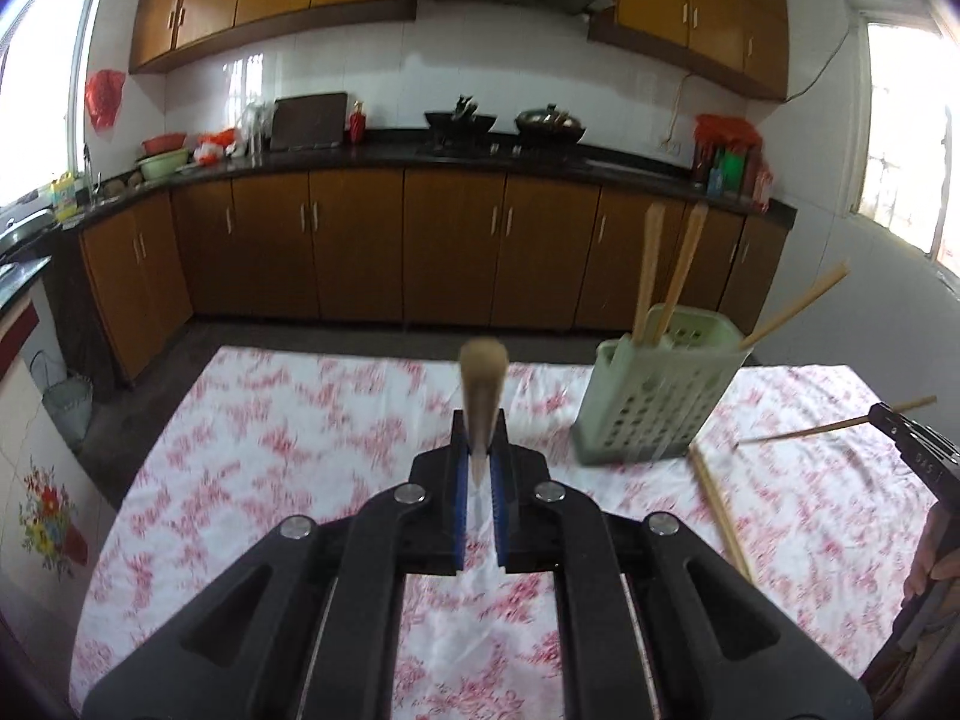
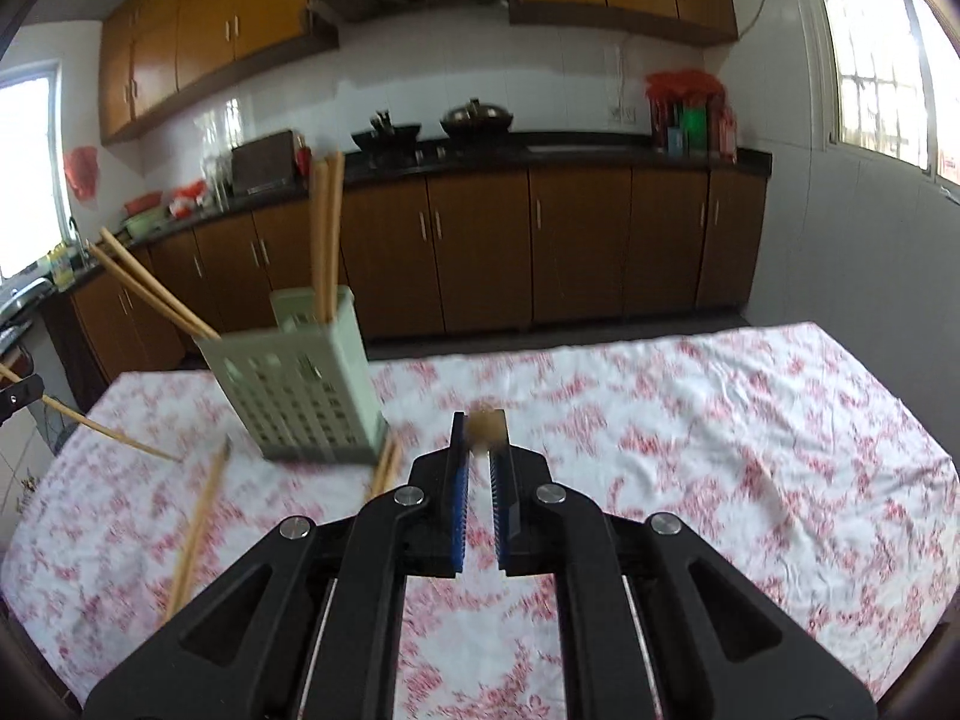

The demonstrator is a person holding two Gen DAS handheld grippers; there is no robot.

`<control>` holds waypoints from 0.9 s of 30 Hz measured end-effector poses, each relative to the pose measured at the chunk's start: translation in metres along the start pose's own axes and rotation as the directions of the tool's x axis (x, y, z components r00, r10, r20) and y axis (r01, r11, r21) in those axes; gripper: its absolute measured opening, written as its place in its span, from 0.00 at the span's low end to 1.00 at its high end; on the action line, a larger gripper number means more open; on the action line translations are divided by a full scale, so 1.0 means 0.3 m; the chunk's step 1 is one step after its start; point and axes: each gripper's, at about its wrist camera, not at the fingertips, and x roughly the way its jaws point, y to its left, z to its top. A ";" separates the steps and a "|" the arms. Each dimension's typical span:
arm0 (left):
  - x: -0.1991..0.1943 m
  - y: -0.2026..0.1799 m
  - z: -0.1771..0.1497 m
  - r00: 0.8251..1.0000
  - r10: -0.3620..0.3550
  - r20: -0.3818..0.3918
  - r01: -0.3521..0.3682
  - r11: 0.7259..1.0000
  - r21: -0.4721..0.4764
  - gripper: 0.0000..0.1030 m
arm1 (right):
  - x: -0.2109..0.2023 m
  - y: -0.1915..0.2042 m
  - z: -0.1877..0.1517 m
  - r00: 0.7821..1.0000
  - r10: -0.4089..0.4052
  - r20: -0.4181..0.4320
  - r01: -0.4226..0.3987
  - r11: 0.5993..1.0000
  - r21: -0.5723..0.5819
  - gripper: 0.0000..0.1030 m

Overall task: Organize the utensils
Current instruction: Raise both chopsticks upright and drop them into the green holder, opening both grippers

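Observation:
A pale green perforated utensil holder (image 1: 651,387) stands on the floral tablecloth with several wooden chopsticks (image 1: 681,267) sticking up from it. It also shows in the right wrist view (image 2: 300,387). My left gripper (image 1: 480,426) is shut on a wooden chopstick (image 1: 482,384) that points forward, left of the holder. My right gripper (image 2: 480,429) is shut on another chopstick (image 2: 486,427), seen end-on, right of the holder. Loose chopsticks lie on the cloth (image 1: 720,513), (image 2: 198,507).
The table (image 2: 720,450) is covered by a white and red floral cloth. Beyond it run brown kitchen cabinets (image 1: 360,246) and a black counter with woks (image 1: 549,120). The right gripper's tip, holding a chopstick, shows in the left wrist view (image 1: 912,450).

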 end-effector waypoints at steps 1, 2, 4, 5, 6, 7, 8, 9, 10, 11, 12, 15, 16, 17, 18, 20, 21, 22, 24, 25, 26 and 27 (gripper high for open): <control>-0.013 -0.011 0.013 1.000 -0.009 0.010 0.009 1.000 0.007 0.08 | -0.010 -0.002 0.012 1.000 0.008 0.010 -0.008 1.000 0.002 0.07; -0.025 -0.017 0.020 1.000 -0.016 0.016 0.015 1.000 0.013 0.08 | -0.018 0.005 0.021 1.000 0.015 0.021 -0.016 1.000 0.004 0.07; -0.062 -0.046 0.039 0.999 -0.041 0.034 0.039 0.999 0.033 0.08 | -0.044 0.019 0.049 0.998 0.040 0.049 -0.040 0.999 0.006 0.07; -0.072 -0.053 0.044 0.998 -0.053 0.036 0.052 0.998 0.039 0.08 | -0.057 0.023 0.062 0.997 0.054 0.060 -0.054 0.998 0.009 0.07; -0.085 -0.060 0.050 0.997 -0.071 0.040 0.069 0.997 0.047 0.08 | -0.075 0.031 0.085 0.994 0.079 0.075 -0.080 0.997 0.015 0.07; -0.103 -0.078 0.059 0.995 -0.089 0.045 0.086 0.995 0.059 0.08 | -0.084 0.032 0.096 0.992 0.094 0.085 -0.096 0.995 0.020 0.07; -0.114 -0.089 0.066 0.994 -0.097 0.050 0.094 0.993 0.068 0.08 | -0.101 0.036 0.115 0.988 0.115 0.101 -0.118 0.993 0.024 0.07; -0.130 -0.104 0.075 0.992 -0.110 0.058 0.105 0.991 0.079 0.08 | -0.118 0.043 0.133 0.984 0.133 0.119 -0.137 0.990 0.026 0.07; -0.146 -0.120 0.084 0.990 -0.123 0.068 0.117 0.989 0.089 0.08 | -0.134 0.047 0.148 0.980 0.144 0.134 -0.149 0.988 0.027 0.07; -0.160 -0.133 0.093 0.988 -0.136 0.077 0.128 0.987 0.096 0.08 | -0.146 0.050 0.163 0.976 0.156 0.149 -0.162 0.986 0.028 0.07; -0.171 -0.145 0.103 0.985 -0.148 0.084 0.140 0.985 0.101 0.08 | -0.163 0.059 0.184 0.970 0.174 0.170 -0.182 0.983 0.029 0.07; -0.207 -0.195 0.139 0.974 -0.197 0.109 0.184 0.975 0.122 0.08 | -0.196 0.079 0.225 0.952 0.210 0.224 -0.221 0.975 0.027 0.07; -0.217 -0.213 0.153 0.970 -0.213 0.118 0.198 0.972 0.129 0.08 | -0.201 0.087 0.234 0.947 0.215 0.238 -0.227 0.974 0.024 0.07; -0.220 -0.223 0.161 0.967 -0.222 0.126 0.205 0.969 0.136 0.08 | -0.207 0.098 0.249 0.940 0.222 0.259 -0.235 0.972 0.020 0.07; -0.227 -0.241 0.176 0.963 -0.230 0.141 0.210 0.967 0.145 0.08 | -0.210 0.103 0.258 0.936 0.224 0.272 -0.238 0.971 0.018 0.07; -0.235 -0.270 0.205 0.957 -0.235 0.172 0.208 0.965 0.158 0.08 | -0.213 0.116 0.281 0.923 0.231 0.308 -0.248 0.969 0.016 0.07; -0.235 -0.288 0.223 0.953 -0.236 0.190 0.206 0.965 0.163 0.08 | -0.214 0.121 0.292 0.917 0.233 0.323 -0.251 0.968 0.015 0.07; -0.231 -0.308 0.242 0.950 -0.234 0.209 0.201 0.965 0.170 0.08 | -0.212 0.128 0.306 0.911 0.233 0.341 -0.252 0.968 0.013 0.07; -0.217 -0.336 0.269 0.947 -0.229 0.224 0.190 0.965 0.182 0.08 | -0.196 0.143 0.324 0.903 0.225 0.367 -0.246 0.969 0.010 0.07; -0.196 -0.356 0.285 0.949 -0.229 0.219 0.188 0.963 0.193 0.08 | -0.191 0.145 0.325 0.900 0.221 0.375 -0.243 0.970 0.009 0.07; -0.182 -0.366 0.293 0.950 -0.228 0.211 0.187 0.962 0.198 0.08 | -0.181 0.150 0.329 0.897 0.218 0.384 -0.239 0.971 0.008 0.07; -0.157 -0.380 0.301 0.955 -0.219 0.201 0.178 0.963 0.202 0.08 | -0.169 0.154 0.332 0.895 0.214 0.392 -0.234 0.972 0.005 0.07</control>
